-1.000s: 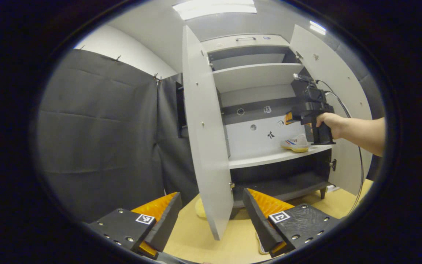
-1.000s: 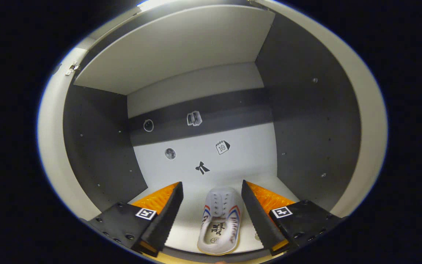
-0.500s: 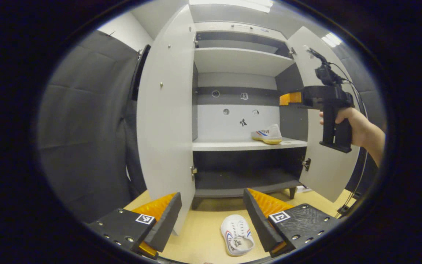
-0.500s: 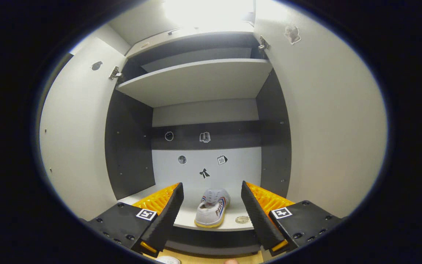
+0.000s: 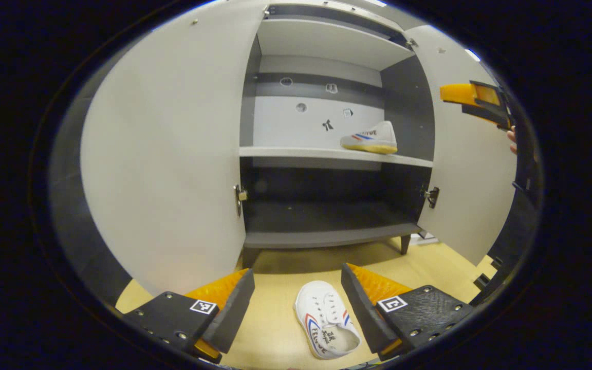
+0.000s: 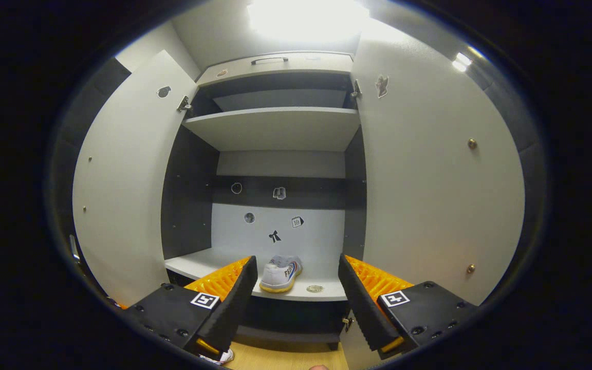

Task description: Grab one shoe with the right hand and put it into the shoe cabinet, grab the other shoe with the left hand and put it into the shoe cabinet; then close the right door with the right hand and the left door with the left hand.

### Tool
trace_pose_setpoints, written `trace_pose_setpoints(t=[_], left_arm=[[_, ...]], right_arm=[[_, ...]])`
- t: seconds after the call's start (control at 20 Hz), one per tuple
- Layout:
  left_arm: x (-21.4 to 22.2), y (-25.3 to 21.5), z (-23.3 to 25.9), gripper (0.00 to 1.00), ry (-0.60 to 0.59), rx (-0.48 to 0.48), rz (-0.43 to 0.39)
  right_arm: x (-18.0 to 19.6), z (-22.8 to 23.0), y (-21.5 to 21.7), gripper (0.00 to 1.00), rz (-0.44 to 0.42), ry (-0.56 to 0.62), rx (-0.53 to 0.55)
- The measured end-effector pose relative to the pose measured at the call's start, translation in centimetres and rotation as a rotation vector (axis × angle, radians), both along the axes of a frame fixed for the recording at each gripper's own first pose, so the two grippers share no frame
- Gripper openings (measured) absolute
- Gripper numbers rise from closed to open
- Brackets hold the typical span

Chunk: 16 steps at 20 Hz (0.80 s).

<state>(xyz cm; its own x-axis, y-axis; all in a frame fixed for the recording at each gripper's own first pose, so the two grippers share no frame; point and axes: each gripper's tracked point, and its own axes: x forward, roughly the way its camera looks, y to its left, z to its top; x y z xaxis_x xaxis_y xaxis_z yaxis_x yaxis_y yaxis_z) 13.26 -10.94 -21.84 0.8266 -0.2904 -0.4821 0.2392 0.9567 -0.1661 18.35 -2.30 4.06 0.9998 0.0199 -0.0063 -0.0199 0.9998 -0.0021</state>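
A tall grey shoe cabinet (image 5: pixel 327 239) stands with both pale doors swung wide, the left door (image 5: pixel 167 154) and the right door (image 5: pixel 468 174) flanking its dark interior. One white canvas shoe with red and blue side stripes (image 5: pixel 370 139) sits on the light middle shelf (image 5: pixel 327 153), toward the right end, heel facing the right gripper view (image 6: pixel 280 273). Its partner, a matching white lace-up shoe (image 5: pixel 327 318), lies on the yellowish wooden floor (image 5: pixel 275 329) in front of the cabinet, opening upward, directly between the fingers of the left tongs (image 5: pixel 296 308), which hang released and wide apart above it, touching nothing. The right tongs (image 6: pixel 295 303) are likewise spread and empty, held level before the middle shelf; they also show at the right edge of the left gripper view (image 5: pixel 473 97), beside what appears to be a fingertip, though distortion there makes that uncertain. Small dark stickers (image 6: pixel 274 236) dot the cabinet's back panel.
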Motion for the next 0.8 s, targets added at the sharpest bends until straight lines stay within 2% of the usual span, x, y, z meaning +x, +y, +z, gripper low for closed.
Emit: trace_pose_setpoints(t=[0.35, 0.45, 0.6, 0.8], left_arm=[[-1.8, -2.1, -10.1, 0.98, 0.246, 0.028, -0.069], [-2.8, -2.3, -12.4, 0.96, 0.311, 0.034, -0.068], [-3.9, -2.0, -14.8, 0.98, 0.386, 0.042, -0.057], [-4.0, -2.0, -16.0, 0.98, 0.422, 0.061, -0.057]], right_arm=[[-2.5, -2.8, 1.3, 0.98, 0.022, 0.073, 0.009], [-2.9, -3.4, 1.5, 0.98, 0.028, 0.095, 0.01], [-3.6, -4.1, 1.6, 0.98, 0.032, 0.119, 0.009], [-4.0, -5.1, 1.5, 0.98, 0.033, 0.159, 0.015]])
